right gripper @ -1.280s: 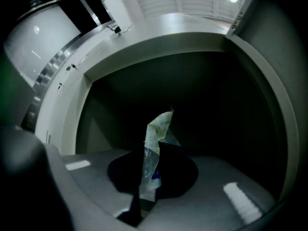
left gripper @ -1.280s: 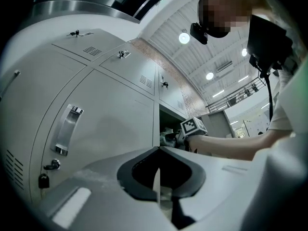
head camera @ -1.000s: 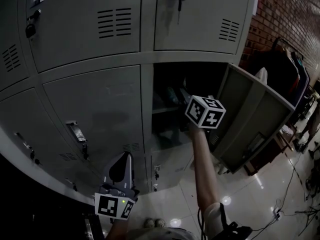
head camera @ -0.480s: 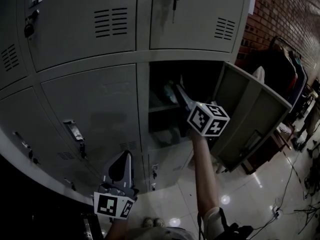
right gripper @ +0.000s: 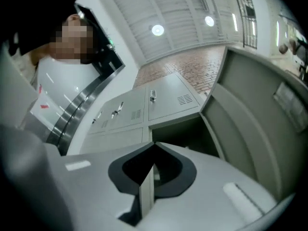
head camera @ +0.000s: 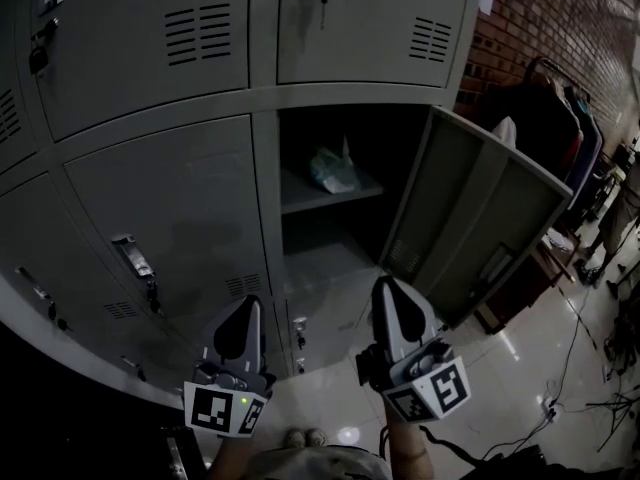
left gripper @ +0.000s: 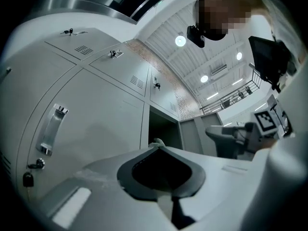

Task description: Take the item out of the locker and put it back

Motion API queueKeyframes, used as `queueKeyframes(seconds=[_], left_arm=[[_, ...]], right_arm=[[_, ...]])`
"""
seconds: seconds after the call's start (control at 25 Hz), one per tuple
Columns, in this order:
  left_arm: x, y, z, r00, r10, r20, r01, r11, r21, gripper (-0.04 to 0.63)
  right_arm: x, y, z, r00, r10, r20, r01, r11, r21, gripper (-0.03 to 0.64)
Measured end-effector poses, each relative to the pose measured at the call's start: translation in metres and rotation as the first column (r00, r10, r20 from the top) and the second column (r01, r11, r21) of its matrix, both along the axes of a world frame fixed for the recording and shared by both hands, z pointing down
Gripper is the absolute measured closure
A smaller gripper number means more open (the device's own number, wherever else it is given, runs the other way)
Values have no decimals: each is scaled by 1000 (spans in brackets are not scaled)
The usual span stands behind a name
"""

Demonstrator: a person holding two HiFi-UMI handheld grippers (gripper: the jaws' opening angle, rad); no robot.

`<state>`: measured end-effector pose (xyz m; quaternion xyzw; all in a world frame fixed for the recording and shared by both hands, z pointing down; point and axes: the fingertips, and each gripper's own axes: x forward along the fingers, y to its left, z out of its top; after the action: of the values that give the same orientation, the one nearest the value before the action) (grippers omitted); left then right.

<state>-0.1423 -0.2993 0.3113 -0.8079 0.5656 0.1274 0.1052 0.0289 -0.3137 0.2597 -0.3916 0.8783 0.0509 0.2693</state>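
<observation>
The open locker [head camera: 268, 218] has a shelf [head camera: 300, 196] on which a pale crumpled bag [head camera: 333, 168] lies, with nothing touching it. Its door [head camera: 480, 218] swings out to the right. My right gripper [head camera: 386, 286] is low in the head view, outside the locker and well below the bag; its jaws are closing to shut with nothing between them, as the right gripper view [right gripper: 154, 147] shows. My left gripper [head camera: 245, 305] hangs beside it on the left, in front of a closed door, shut and empty [left gripper: 157, 147].
Closed grey locker doors [head camera: 170, 208] with handles and vents fill the left and top. A brick wall [head camera: 540, 18] and a dark rack [head camera: 560, 118] stand at the right. Cables [head camera: 590, 388] trail over the glossy floor.
My right gripper has pulled back out of the locker and down towards the person, and its jaws have closed empty. The bag stays on the shelf. The left gripper has not moved.
</observation>
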Motion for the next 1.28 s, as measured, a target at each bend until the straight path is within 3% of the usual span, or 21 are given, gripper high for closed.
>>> queueKeyframes(seconds=[0.08,0.2,0.36,0.92,1.28], left_arm=[[3,1,9,1000,16,-8,-16,1000,-18,590],[8,3,15,999,34,-15,-34,999,-25,589],[11,4,11,999,44,-11,-44,999,-15,589],[24,9,25,999,39,-31,-40,998,-38,589],[27,72,46,998,49,-47,-52,996,-70,589]], right_arm=[[2,14,39,1000,22,-14,-23,998,-66,615],[-4,15,74,999,-31,7,32,984,-174,615],[-11,20,73,998,-40,-45,33,987,-157,615],[-12,34,83,989,-146,-38,136,972,-190,615],[-16,104,86,983,-183,-25,175,966,-191,615]])
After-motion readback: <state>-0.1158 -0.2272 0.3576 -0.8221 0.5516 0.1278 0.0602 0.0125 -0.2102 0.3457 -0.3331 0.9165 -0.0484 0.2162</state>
